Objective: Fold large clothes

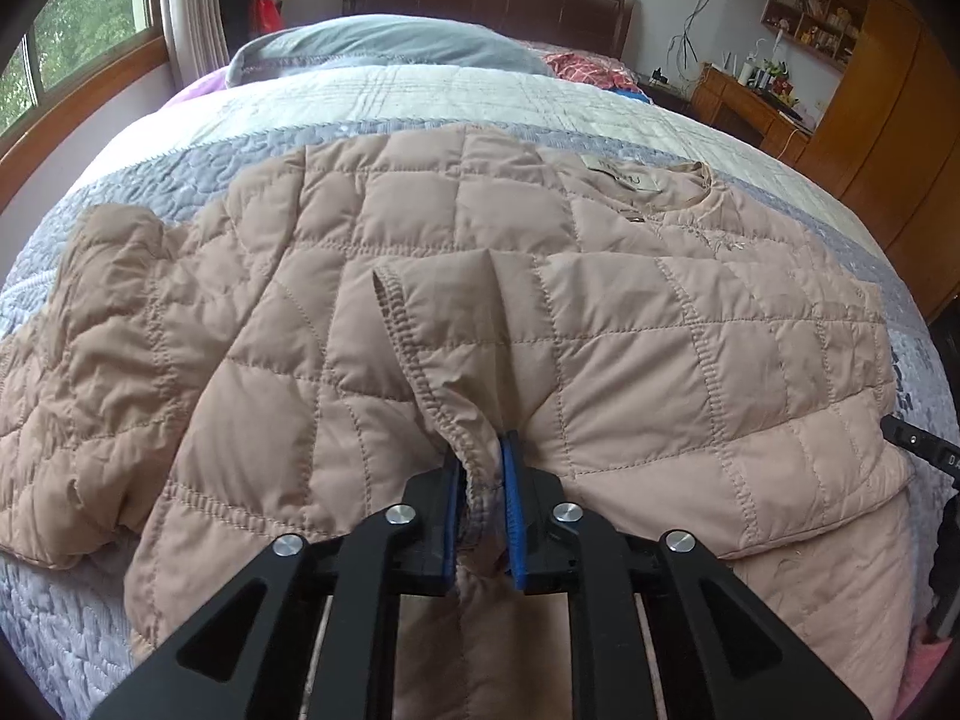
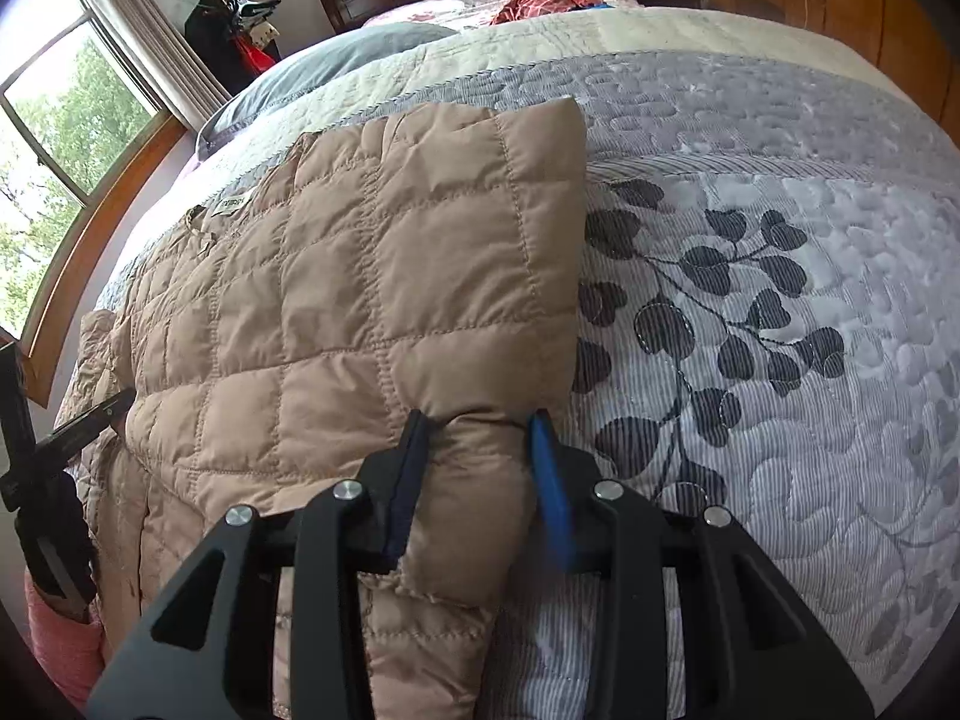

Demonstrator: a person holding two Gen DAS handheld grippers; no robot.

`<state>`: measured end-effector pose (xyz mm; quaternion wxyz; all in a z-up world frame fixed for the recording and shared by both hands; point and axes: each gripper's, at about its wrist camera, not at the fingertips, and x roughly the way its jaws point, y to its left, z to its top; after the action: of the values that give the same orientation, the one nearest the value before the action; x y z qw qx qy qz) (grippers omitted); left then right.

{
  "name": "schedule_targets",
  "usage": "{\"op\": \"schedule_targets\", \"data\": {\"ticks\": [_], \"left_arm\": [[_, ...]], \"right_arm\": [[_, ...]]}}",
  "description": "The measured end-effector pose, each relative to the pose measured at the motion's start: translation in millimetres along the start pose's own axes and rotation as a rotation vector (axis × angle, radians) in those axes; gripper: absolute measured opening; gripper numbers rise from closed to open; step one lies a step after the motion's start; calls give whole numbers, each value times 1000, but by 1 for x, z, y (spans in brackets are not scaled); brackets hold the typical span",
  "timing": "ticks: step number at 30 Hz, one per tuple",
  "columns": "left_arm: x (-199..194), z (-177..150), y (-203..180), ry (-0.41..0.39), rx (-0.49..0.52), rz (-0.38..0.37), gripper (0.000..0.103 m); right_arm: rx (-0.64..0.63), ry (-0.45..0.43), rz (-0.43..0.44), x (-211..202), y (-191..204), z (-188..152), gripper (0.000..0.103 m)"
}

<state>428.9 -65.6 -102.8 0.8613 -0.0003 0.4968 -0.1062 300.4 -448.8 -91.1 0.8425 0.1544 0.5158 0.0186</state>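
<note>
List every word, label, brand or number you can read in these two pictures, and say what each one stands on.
Neck label sewn inside the collar of the quilted jacket: print is there, too blurred to read in either view.
Other gripper at the right edge of the left wrist view: white marks on its black body, cut off, not readable.
Books on the wall shelf: too small to read.
No other text shows.

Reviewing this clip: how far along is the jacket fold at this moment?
Early to mid fold. Done: the quilted jacket lies spread on the bed, with what looks like a sleeve already folded onto the body. In hand: the left gripper pinches the stitched cuff edge, and the right gripper clamps a puffy fold. Left: the other sleeve lies out to the side, and the body looks unfolded.
</note>
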Motion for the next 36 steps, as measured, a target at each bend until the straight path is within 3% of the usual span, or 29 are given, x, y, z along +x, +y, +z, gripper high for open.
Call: {"op": "schedule_targets", "data": {"ticks": [3, 5, 8, 11, 14, 18, 24, 26, 29, 32, 36], "left_arm": [[-12, 2, 6, 3, -27, 0, 25], [-33, 5, 14, -48, -55, 30, 35], [-64, 7, 8, -130, -36, 44, 36], [-80, 2, -22, -145, 51, 10, 36], [-65, -3, -45, -81, 121, -28, 37], [-13, -11, -45, 33, 140, 26, 38], [-18, -9, -41, 31, 108, -17, 38], [-30, 2, -46, -3, 104, -44, 38], [-37, 24, -54, -43, 102, -27, 43], [-20, 42, -66, -11, 104, -9, 43], [15, 51, -72, 60, 110, 13, 43]], "right_arm": [[-9, -19, -17, -10, 5, 2, 38], [-19, -56, -3, -28, 9, 5, 37], [-32, -66, 81, -48, 27, 6, 37], [-105, -32, 89, -47, 61, 1, 37], [-153, 33, 59, -27, 83, -4, 37], [-183, 100, -15, 6, 90, -13, 37], [-198, 138, -7, 7, 94, -8, 37], [-180, 114, 74, -6, 104, 13, 37], [-165, 49, 32, -17, 109, 45, 37], [-122, 47, -14, 3, 107, 77, 37], [-58, 96, -30, 39, 88, 91, 34]]}}
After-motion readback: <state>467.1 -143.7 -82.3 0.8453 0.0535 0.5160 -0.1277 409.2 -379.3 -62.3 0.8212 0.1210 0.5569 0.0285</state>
